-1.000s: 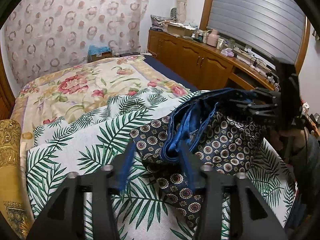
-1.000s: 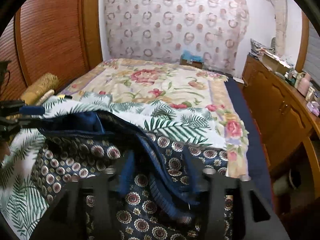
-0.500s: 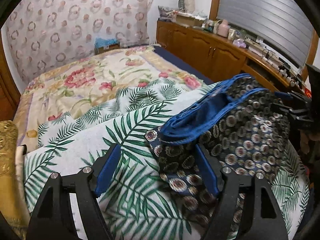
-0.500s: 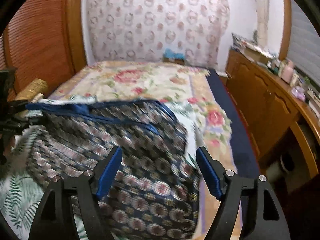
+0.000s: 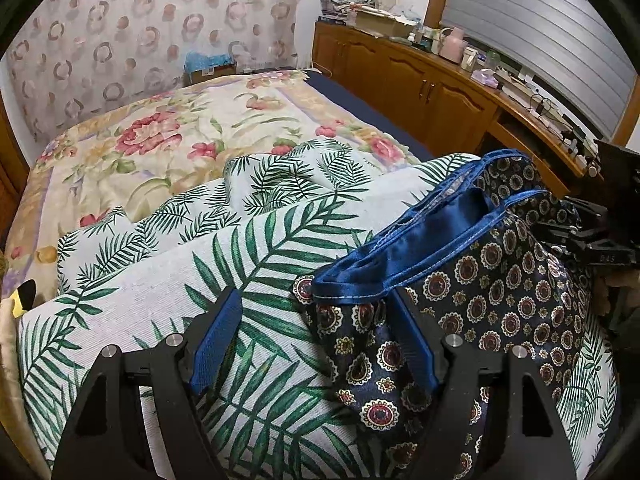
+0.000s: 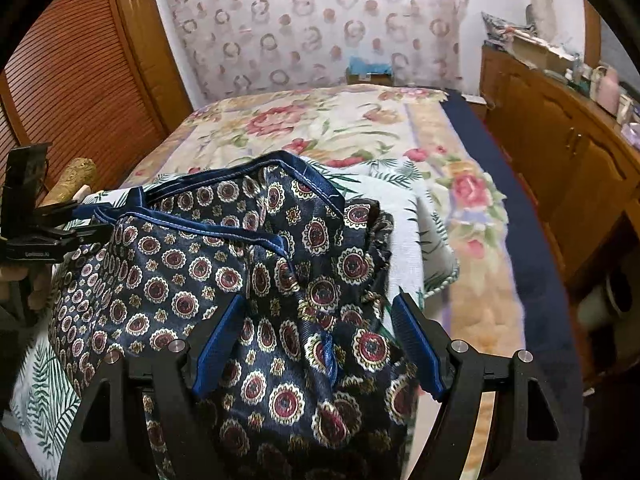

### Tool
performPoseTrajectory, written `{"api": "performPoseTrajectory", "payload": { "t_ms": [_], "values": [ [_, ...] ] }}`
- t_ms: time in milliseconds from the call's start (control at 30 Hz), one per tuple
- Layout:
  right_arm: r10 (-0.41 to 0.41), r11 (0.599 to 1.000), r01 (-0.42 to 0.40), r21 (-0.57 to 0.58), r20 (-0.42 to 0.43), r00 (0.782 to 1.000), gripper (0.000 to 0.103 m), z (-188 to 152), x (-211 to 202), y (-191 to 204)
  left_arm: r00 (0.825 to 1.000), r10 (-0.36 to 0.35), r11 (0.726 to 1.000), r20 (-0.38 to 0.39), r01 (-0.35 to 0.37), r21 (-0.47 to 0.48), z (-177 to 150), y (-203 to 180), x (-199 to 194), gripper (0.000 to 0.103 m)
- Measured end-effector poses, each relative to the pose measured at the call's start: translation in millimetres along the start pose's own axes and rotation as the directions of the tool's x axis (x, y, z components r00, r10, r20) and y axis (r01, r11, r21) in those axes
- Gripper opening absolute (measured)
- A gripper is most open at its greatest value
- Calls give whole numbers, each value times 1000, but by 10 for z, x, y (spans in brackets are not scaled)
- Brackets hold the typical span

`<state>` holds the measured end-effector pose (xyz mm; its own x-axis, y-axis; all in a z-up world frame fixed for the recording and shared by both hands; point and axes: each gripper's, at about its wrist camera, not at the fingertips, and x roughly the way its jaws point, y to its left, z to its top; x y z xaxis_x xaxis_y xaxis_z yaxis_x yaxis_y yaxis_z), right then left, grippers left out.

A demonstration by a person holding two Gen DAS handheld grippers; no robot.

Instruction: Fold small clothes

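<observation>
A navy patterned garment [image 5: 500,292] with a bright blue waistband [image 5: 404,252] lies crumpled on a palm-leaf cloth [image 5: 168,300] spread over the bed. My left gripper [image 5: 316,320] stands open over the garment's near left corner; cloth lies between the blue pads [image 5: 216,340] without being pinched. In the right wrist view the same garment [image 6: 192,272] fills the foreground, and my right gripper [image 6: 318,312] is open above its right side, its pads clear of the fabric. Each gripper shows in the other's view, the right gripper [image 5: 592,240] and the left gripper [image 6: 36,240], at the garment's ends.
A floral bedspread [image 5: 168,128] covers the bed beyond the palm-leaf cloth. Wooden cabinets [image 5: 436,92] with clutter on top run along the right side. A louvred wooden door [image 6: 68,80] and a gold bolster [image 6: 72,176] are at the left. A cardboard box [image 5: 210,70] sits past the bed.
Both grippers were shut on the garment's waistband and held it up. Their jaws have opened, the garment has dropped onto the palm-leaf cloth, and both hands have come lower.
</observation>
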<state>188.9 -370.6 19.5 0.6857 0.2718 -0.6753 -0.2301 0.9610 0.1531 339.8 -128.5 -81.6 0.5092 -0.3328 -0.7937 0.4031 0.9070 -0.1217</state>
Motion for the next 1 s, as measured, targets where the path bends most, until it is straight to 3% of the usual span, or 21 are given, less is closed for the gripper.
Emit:
{"api": "performPoseTrajectory", "payload": {
  "t_ms": [133, 200, 267, 300, 333, 433, 667, 1000],
  "values": [
    [21, 999, -21, -30, -4, 1000, 69, 66, 4, -44, 1000, -10, 1000, 12, 10, 12, 18, -14, 20, 68],
    [34, 999, -34, -37, -5, 999, 57, 93, 20, -78, 999, -34, 999, 19, 34, 25, 25, -24, 30, 59],
    [55, 998, -55, -40, -6, 998, 49, 85, 26, -73, 999, -42, 999, 23, 41, 31, 28, -35, 34, 45],
    [59, 997, -59, -47, -6, 998, 40, 76, 11, -68, 999, -46, 998, 23, 45, 33, 29, -47, 36, 40],
    [72, 996, -72, -50, -8, 997, 29, 57, -1, -57, 998, -60, 998, 19, 59, 34, 32, -62, 37, 26],
    [103, 993, -103, -53, -4, 995, 18, 21, -26, -47, 997, -81, 996, 16, 80, 29, 33, -103, -23, 10],
    [99, 993, -93, -70, 97, 990, 14, -10, -351, 88, 989, -75, 997, 129, 70, 45, -1, -223, -584, 8],
    [132, 982, -95, -161, 240, 962, 13, 90, -865, 537, 952, -8, 999, 305, -4, 37, -138, -142, -1514, 8]
  ]
}}
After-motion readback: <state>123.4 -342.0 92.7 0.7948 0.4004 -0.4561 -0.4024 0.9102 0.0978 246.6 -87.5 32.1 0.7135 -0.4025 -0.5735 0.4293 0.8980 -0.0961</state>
